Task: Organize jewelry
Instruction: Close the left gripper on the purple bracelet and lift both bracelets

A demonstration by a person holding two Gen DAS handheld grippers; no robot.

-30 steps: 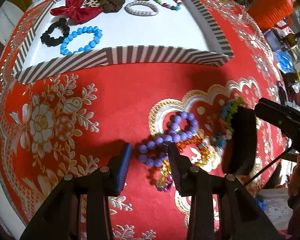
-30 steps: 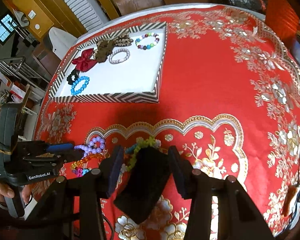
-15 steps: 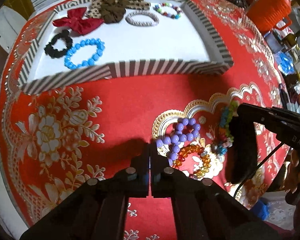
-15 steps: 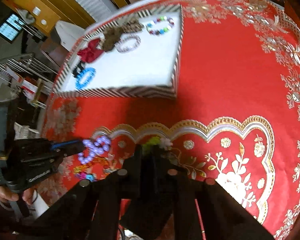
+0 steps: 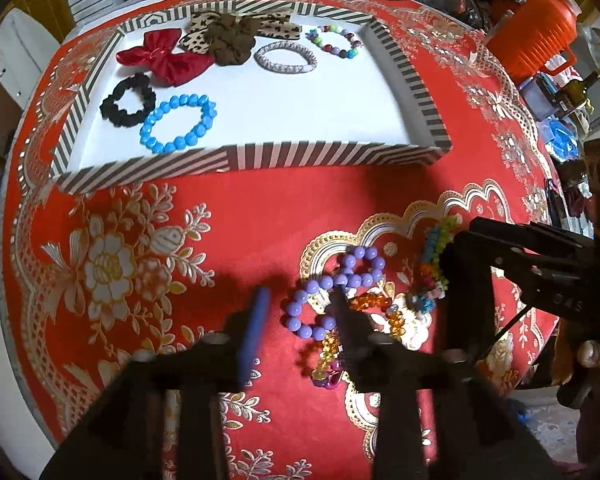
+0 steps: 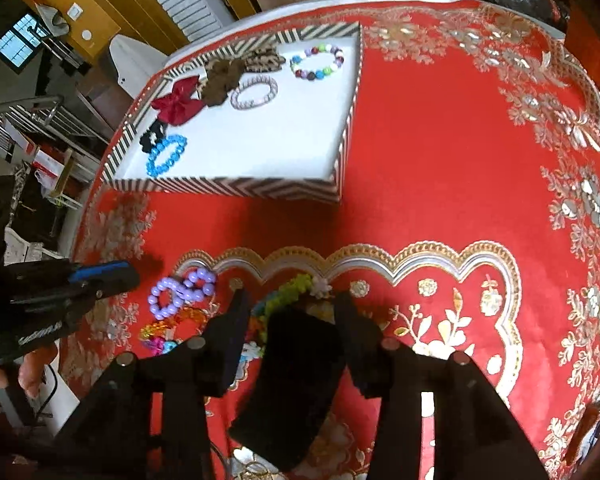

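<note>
A purple bead bracelet [image 5: 332, 292] lies twisted on the red tablecloth, on a pile with an amber bracelet [image 5: 374, 308] and a green and blue bracelet [image 5: 436, 256]. My left gripper [image 5: 300, 308] is open, its fingers on either side of the purple bracelet's near loop. My right gripper [image 6: 292, 316] is open around a black pouch [image 6: 292, 376] that lies on the cloth beside the green bracelet [image 6: 288, 294]. The purple bracelet also shows in the right wrist view [image 6: 182, 290]. The striped tray [image 5: 340, 156] holds a blue bracelet [image 5: 178, 122], a silver bangle [image 5: 286, 58] and a multicolour bracelet [image 5: 334, 42].
The tray also holds a red bow [image 5: 164, 58], a brown scrunchie [image 5: 230, 42] and a black scrunchie [image 5: 128, 100]. An orange basket [image 5: 536, 36] and a bottle [image 5: 576, 88] stand off the table at the right. The table edge runs close at the left.
Both grippers shut half a second ago and have opened again. The left gripper now straddles the purple bracelet. The right gripper stands open around the black pouch.
</note>
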